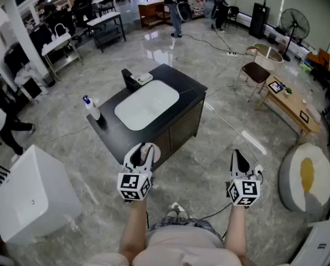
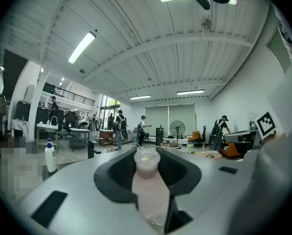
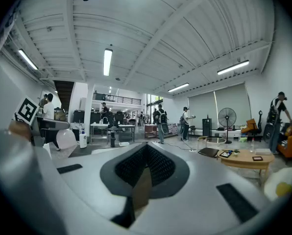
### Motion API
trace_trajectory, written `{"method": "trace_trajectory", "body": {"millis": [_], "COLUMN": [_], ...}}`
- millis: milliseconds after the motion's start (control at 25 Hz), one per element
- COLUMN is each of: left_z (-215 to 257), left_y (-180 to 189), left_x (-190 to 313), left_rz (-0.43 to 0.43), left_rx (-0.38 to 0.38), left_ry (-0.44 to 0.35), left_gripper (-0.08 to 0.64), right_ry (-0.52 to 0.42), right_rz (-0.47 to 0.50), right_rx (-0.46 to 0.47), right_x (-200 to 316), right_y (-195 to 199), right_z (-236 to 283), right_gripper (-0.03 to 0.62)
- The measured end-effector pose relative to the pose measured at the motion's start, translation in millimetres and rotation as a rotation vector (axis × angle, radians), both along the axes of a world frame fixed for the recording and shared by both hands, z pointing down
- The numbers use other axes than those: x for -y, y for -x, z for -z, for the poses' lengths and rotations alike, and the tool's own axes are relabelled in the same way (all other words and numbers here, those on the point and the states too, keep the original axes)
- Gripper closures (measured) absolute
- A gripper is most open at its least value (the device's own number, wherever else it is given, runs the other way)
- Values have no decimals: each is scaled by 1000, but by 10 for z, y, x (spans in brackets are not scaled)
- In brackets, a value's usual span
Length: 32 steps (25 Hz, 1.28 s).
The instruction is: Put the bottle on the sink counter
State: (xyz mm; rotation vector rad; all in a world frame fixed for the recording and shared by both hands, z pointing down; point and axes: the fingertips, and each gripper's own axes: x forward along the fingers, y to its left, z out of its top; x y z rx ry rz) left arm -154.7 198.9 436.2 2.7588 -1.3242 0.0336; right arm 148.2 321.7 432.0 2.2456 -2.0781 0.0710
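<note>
- Your left gripper (image 2: 147, 166) is clamped on the bottle (image 2: 147, 177), with the body pressed between the two pads and the pale cap poking out past the tips.
- In the head view the bottle (image 1: 149, 152) sits in that left gripper (image 1: 142, 152), short of the sink counter (image 1: 179, 88), which lies at about 12 o'clock from it.
- The bottle looks like small, translucent plastic, so it is probably light and a bit squeezable. A smooth wall could slip, so keep the hold on the body below the cap, not on the cap itself.
- Your right gripper (image 3: 145, 169) has its jaws pressed together with nothing between them. In the head view the right gripper (image 1: 240, 163) hangs at 3 o'clock of the left.
- Bare black top shows around the white basin (image 1: 147, 105). A spray bottle (image 1: 91, 108) occupies the counter's 9 o'clock corner, so set down apart from it.
</note>
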Motion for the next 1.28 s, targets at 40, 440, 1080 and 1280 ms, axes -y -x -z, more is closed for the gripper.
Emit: {"method": "trace_trajectory", "body": {"millis": [40, 440, 1080, 1280], "left_z": [-6, -14, -24, -66], "left_y": [8, 44, 117, 130], "left_x": [-5, -1, 15, 71], "left_rz": [1, 3, -7, -19], "left_rx": [-1, -5, -14, -15], "left_ry": [0, -1, 7, 14], "left_gripper": [419, 419, 419, 419], "right_ry": [-1, -16, -38, -33], "right_rz": [2, 12, -13, -29], "right_rx": [-2, 2, 35, 40], "right_x": [-1, 9, 2, 22], "right_y": [12, 94, 131, 151], "right_z": [-1, 1, 4, -35], "right_gripper": [578, 578, 577, 577]}}
